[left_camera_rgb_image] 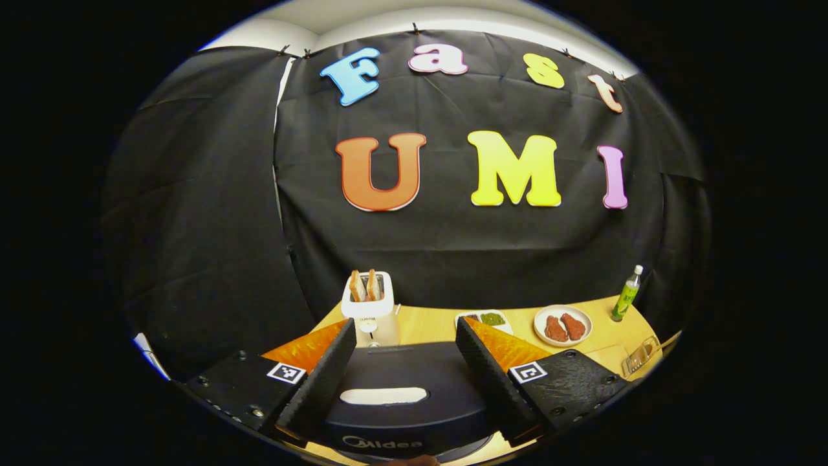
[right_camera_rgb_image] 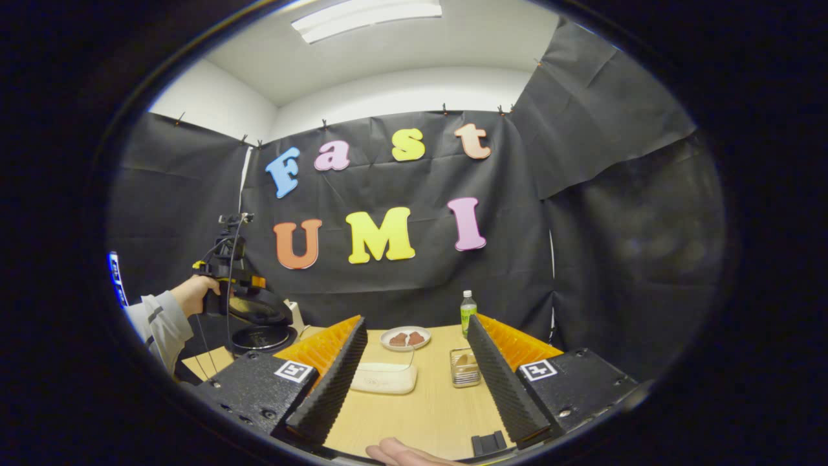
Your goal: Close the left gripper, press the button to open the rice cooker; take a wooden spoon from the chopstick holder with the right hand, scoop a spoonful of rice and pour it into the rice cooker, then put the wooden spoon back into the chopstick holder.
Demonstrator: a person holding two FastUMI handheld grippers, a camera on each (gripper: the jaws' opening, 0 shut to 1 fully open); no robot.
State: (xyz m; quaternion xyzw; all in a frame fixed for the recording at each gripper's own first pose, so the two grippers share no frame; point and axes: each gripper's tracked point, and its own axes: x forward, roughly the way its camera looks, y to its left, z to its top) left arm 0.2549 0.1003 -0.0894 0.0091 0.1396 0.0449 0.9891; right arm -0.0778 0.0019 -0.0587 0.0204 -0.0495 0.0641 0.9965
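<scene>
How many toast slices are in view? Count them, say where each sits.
2. Both stand in the white toaster, side by side: the left slice and the right slice. None seems hidden.

The dark, rounded plastic rice cooker (left_camera_rgb_image: 401, 395) sits on the light wooden table (left_camera_rgb_image: 427, 327) with its lid shut, a pale oblong handle strip lying flat across the lid's top. In the right gripper view it (right_camera_rgb_image: 262, 336) stands at the table's far left. The clear wire-framed chopstick holder (right_camera_rgb_image: 464, 367) stands upright mid-table, a wooden spoon's (right_camera_rgb_image: 463, 360) bowl showing inside it
</scene>
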